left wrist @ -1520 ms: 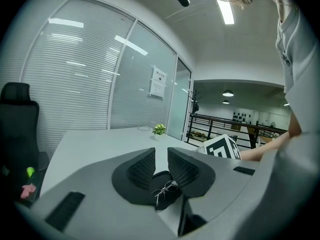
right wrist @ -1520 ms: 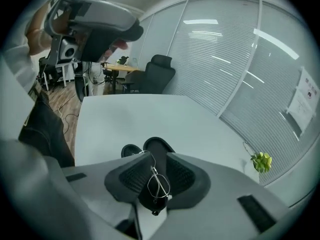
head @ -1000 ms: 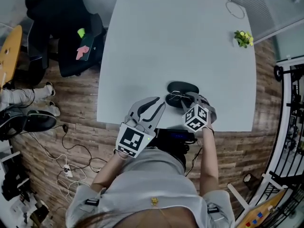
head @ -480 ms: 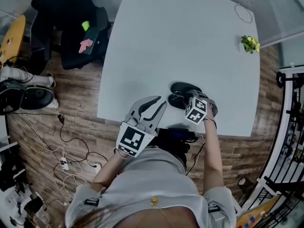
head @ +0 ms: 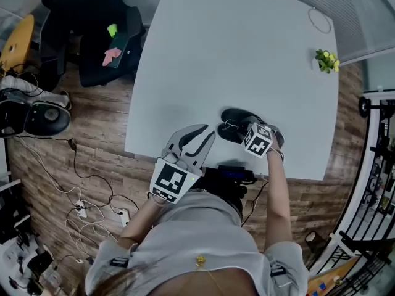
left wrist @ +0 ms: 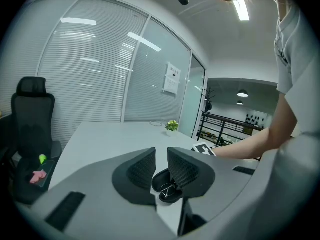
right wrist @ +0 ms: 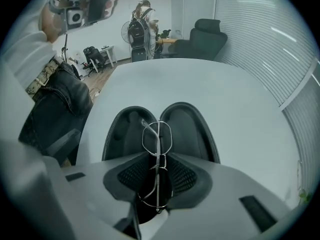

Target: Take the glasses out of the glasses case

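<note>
White table (head: 247,54) in an office, wood floor (head: 80,140), black chair (head: 92,48) off to the far left, small plant (head: 326,60) on the far right corner. Case (head: 237,115) lies open near the table's near edge, both halves facing up. Over it the right gripper (right wrist: 159,160) points steeply down, marker cube (head: 258,142) on top.

Glasses (right wrist: 157,138) stand on edge in its gap, folded. One lens sits between the pads. The other sticks out past the tips, above the case hinge. Those jaws have just been closing with the frame between them. Pads now sit against the wire on both sides, so it reads as a pinch on the glasses. Gap is narrow. Glasses are low over the inside of the case; can't tell if they've cleared the lining.

Just left of the case, at the table edge, the left gripper (left wrist: 161,159) hovers, aimed shallowly at it. Its jaws are slightly apart with nothing between them. Case and one lens show through the gap beyond. Left gripper and case are apart.
</note>
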A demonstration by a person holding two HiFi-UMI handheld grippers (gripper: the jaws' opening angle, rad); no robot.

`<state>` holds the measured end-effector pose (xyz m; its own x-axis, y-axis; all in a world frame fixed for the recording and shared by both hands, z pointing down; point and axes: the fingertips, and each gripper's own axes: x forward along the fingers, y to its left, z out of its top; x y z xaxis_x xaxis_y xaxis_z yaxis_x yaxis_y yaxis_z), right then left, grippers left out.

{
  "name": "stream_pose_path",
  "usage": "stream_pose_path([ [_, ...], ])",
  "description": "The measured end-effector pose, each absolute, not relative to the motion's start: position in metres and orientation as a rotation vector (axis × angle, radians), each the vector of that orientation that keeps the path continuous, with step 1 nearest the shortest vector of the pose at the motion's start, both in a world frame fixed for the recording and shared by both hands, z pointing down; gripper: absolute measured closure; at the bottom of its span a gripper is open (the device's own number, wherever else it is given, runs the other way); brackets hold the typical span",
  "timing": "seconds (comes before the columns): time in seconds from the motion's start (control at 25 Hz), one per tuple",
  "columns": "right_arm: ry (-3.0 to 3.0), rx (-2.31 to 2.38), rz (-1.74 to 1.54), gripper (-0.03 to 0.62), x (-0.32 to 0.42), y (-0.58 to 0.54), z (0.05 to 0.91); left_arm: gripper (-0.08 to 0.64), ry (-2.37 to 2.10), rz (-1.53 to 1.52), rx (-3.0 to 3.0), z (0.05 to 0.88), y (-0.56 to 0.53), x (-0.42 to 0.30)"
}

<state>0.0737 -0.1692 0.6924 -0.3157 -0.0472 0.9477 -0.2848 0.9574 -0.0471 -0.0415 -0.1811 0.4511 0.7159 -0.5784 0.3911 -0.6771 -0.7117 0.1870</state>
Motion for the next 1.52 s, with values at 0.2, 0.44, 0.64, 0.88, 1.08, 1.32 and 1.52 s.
stream_pose_path([
  [0.2,-1.877,0.232,0.189,0.488,0.072,-0.168,0.692,0.471,-0.967,0.437,2.612,0.451,-0.181,-0.038],
  [0.44,-1.873,0.214,0.141,0.496,0.074,-0.166,0.692,0.471,-0.937,0.453,2.624,0.452,-0.178,-0.034],
  [0.64,-1.865,0.210,0.127,0.497,0.073,-0.165,0.691,0.471,-0.914,0.456,2.633,0.451,-0.173,-0.032],
  [0.88,-1.855,0.216,0.113,0.497,0.078,-0.162,0.688,0.471,-0.901,0.453,2.647,0.450,-0.168,-0.029],
  [1.08,-1.867,0.243,0.100,0.497,0.079,-0.163,0.678,0.471,-0.892,0.452,2.660,0.449,-0.163,-0.027],
  [1.32,-1.885,0.269,0.067,0.497,0.080,-0.166,0.658,0.471,-0.880,0.465,2.669,0.450,-0.159,-0.025],
  [1.52,-1.890,0.280,0.036,0.497,0.080,-0.167,0.639,0.471,-0.864,0.475,2.683,0.452,-0.154,-0.023],
])
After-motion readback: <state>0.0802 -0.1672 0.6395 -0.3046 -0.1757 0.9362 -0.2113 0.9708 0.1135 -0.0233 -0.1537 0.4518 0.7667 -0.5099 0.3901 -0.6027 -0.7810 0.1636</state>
